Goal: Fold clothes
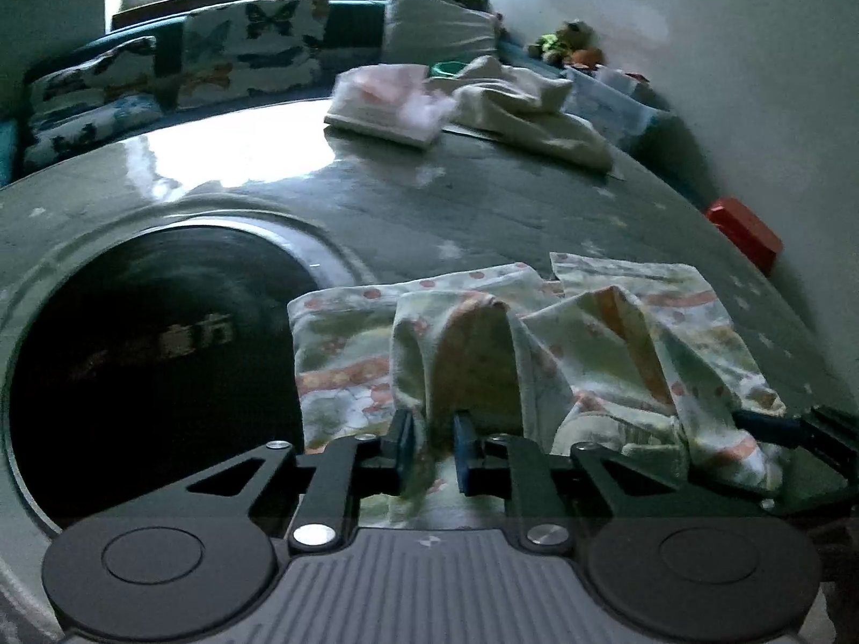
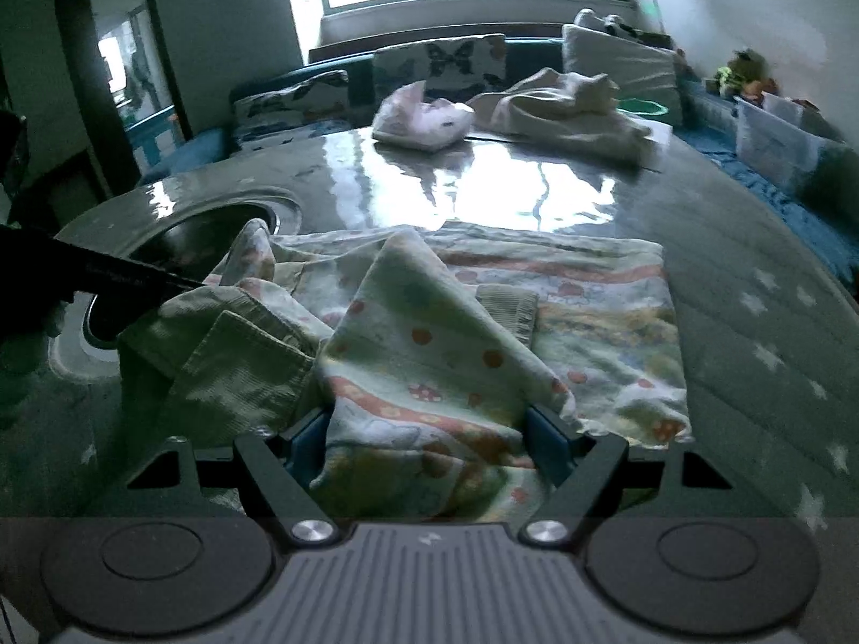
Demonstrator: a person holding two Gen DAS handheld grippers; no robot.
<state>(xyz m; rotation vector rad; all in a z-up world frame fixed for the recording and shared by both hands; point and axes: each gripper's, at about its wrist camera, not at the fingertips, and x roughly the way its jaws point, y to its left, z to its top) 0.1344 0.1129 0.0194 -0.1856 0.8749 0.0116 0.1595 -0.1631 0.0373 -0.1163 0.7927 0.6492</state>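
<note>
A pale patterned garment (image 1: 617,333) with orange dots and stripes lies rumpled on the near part of the grey table (image 1: 429,204). My left gripper (image 1: 434,440) is shut on a raised fold at the garment's near left edge, and the cloth tents up from its pads. In the right wrist view the same garment (image 2: 590,311) spreads ahead, ribbed cuffs at its left. My right gripper (image 2: 427,429) stands open and wide, with a flap of the garment lying between its fingers. A dark part of the left gripper (image 2: 134,273) reaches in from the left.
A dark round recess (image 1: 134,349) is sunk in the table at the left. A folded pinkish stack (image 1: 386,107) and a loose cream garment (image 1: 526,107) lie at the far side. A red box (image 1: 746,231) sits off the right edge. Butterfly cushions (image 1: 252,48) line the sofa behind.
</note>
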